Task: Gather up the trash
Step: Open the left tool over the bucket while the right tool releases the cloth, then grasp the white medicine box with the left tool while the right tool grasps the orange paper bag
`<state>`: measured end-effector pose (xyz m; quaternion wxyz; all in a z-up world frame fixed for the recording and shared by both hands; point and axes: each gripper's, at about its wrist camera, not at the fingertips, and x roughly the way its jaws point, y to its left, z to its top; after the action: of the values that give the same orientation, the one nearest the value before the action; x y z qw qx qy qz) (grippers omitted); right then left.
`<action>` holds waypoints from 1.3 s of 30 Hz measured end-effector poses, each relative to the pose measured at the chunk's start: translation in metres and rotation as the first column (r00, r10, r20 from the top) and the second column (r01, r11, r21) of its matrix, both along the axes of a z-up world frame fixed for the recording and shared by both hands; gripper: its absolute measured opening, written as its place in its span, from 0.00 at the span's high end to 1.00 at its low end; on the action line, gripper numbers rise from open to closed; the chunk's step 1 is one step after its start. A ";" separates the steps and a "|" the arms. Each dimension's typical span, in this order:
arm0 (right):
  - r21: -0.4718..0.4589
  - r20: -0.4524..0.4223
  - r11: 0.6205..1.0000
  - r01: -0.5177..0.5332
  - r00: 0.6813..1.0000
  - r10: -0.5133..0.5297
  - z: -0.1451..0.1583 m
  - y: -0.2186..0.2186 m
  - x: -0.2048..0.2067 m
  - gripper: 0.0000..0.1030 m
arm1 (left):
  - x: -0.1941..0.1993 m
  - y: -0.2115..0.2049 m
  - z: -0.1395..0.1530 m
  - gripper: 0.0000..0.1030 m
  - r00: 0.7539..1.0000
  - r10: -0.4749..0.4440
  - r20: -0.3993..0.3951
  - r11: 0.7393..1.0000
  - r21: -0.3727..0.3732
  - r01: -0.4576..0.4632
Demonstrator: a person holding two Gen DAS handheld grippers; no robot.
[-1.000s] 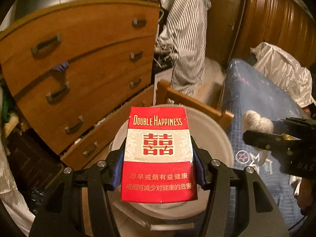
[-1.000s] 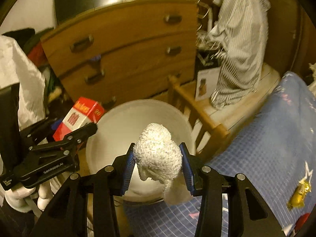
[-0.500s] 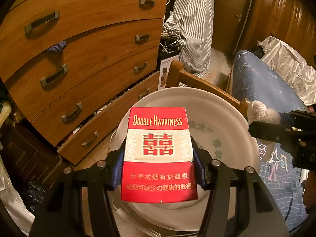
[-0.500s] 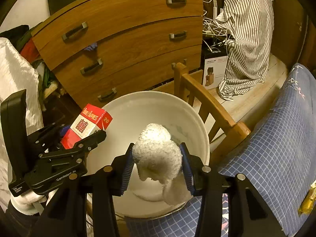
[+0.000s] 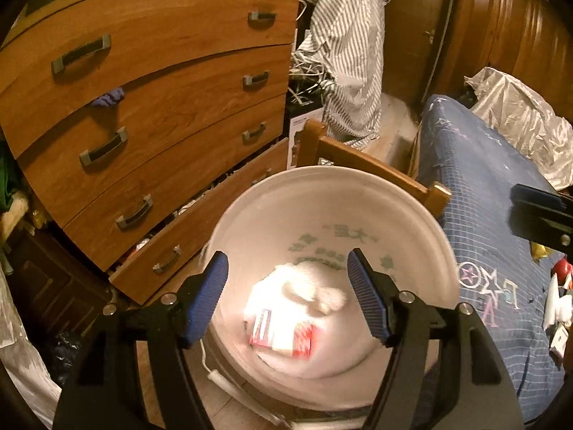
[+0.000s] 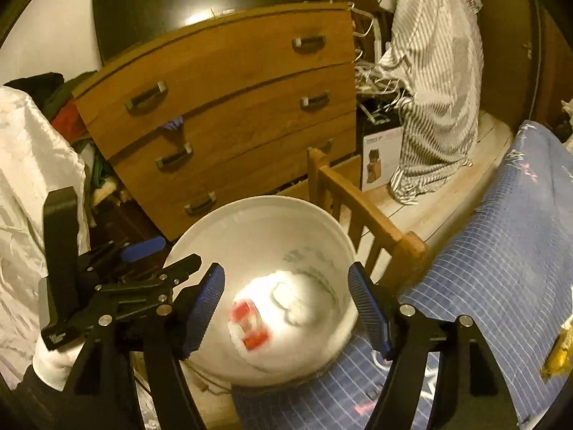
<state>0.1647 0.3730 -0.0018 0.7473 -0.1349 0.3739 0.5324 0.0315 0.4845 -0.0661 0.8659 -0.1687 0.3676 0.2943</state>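
A white bucket (image 5: pixel 404 208) stands between a wooden dresser and a blue bed; it also shows in the right wrist view (image 6: pixel 250 215). Inside it lie a red and white cigarette pack (image 5: pixel 283 333) and a white tissue wad (image 5: pixel 308 286), both blurred; they also show in the right wrist view, the pack (image 6: pixel 249 324) and the wad (image 6: pixel 290 301). My left gripper (image 5: pixel 286 297) is open and empty above the bucket. My right gripper (image 6: pixel 286 304) is open and empty above the bucket. The left gripper also shows in the right wrist view (image 6: pixel 157 254).
A wooden dresser (image 5: pixel 150 114) with its bottom drawer pulled out stands left of the bucket. A wooden chair back (image 5: pixel 369 168) is behind the bucket. A blue checked bed cover (image 5: pixel 494 215) lies on the right with small wrappers (image 5: pixel 558 304) on it. A striped shirt (image 5: pixel 351 53) hangs behind.
Both grippers opened. The cigarette pack dropped from the left gripper and the tissue wad from the right gripper into the bucket.
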 end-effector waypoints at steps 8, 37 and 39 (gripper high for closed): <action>0.147 0.086 0.970 0.192 0.975 -0.206 -0.006 -0.216 -0.020 0.30 | 0.018 -0.108 0.012 0.36 0.971 -0.224 0.082 0.974 0.004 0.225; 0.109 -0.127 0.946 0.304 0.949 -0.290 -0.112 -0.428 -0.047 0.29 | 0.089 -0.299 -0.061 0.36 0.848 -0.530 0.014 0.830 -0.194 0.522; 0.133 -0.123 0.945 0.299 0.951 -0.283 -0.102 -0.432 -0.049 0.29 | 0.088 -0.299 -0.059 0.36 0.849 -0.528 0.011 0.832 -0.194 0.520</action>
<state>0.1154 -0.0595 -0.1034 0.8057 0.0057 0.3865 0.4489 0.1196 0.1856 -0.1250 0.8850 -0.1369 0.4447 0.0134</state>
